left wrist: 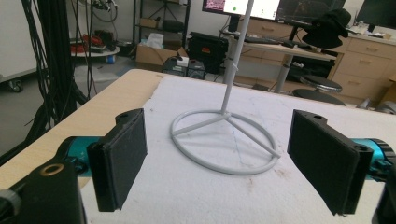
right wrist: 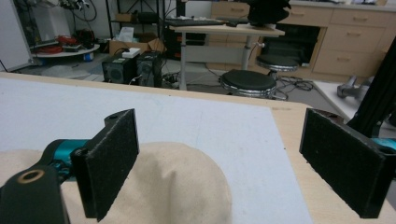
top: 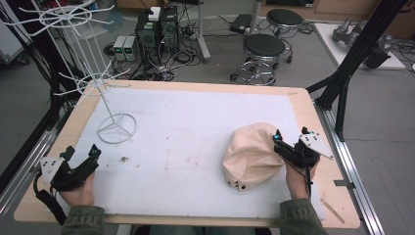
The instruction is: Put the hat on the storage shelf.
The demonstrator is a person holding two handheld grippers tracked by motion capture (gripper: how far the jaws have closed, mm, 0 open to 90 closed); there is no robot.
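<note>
Right tool [top: 291, 138] is sitting at the near right of the surface [top: 195, 88] with its jaws spread wide, nothing between them. It's right up against the right edge of the beige cap [top: 252, 155], a soft fabric one lying slumped on the white mat [top: 195, 132]. In the right gripper view the cap [right wrist: 177, 186] bulges up low between the two black pads [right wrist: 112, 168]; it runs behind the left pad and stops well short of the right one. Can't tell from any angle if that left pad is actually touching the fabric or just hovering over it. From above you can see a couple of small dark eyelets on the cap's near edge.

Left tool [top: 80, 155] is over at the near left corner, held low in the person's hand, also wide open and holding nothing. Its own view looks straight along the mat at the round base of the white wire stand [left wrist: 224, 140], which frames up between the pads [left wrist: 123, 158] but is well apart from them, farther back on the surface. In the high view the stand [top: 116, 128] is at the far left, thin pole leaning up to a ring of spoke hooks at the top.

So cap on the right half of the mat, stand on the left half, well apart. Both green sleeves [top: 83, 220] come in from the near edge.
</note>
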